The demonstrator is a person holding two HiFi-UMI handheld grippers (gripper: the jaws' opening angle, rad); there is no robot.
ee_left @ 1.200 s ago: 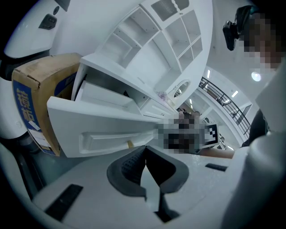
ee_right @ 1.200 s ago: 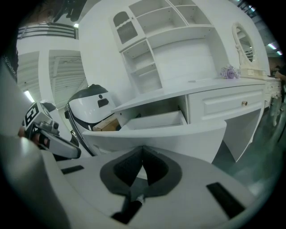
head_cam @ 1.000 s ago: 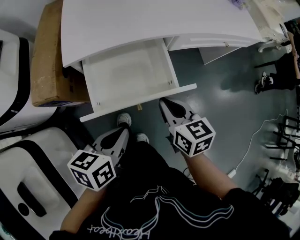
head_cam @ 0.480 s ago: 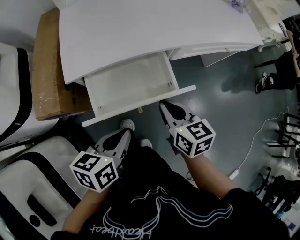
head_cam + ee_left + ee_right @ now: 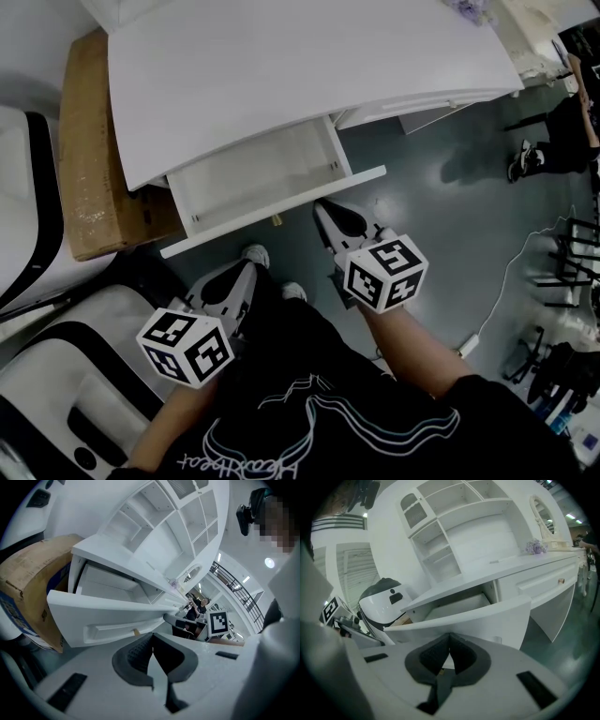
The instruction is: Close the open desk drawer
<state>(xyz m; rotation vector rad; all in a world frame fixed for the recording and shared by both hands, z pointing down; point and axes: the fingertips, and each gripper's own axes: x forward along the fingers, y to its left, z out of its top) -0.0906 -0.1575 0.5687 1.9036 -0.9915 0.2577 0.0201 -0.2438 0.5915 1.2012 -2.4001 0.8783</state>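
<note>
Drawer (image 5: 251,176) juts partly open under the desk's (image 5: 281,66) front edge, the clenched, empty right gripper (image 5: 325,210) at its front panel, the clenched, empty left gripper (image 5: 234,277) just below it.

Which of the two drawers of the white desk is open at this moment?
The left drawer: it is pulled out, with its white inside showing. The right drawer sits flush under the desk top, only its front and small knob showing.
</note>
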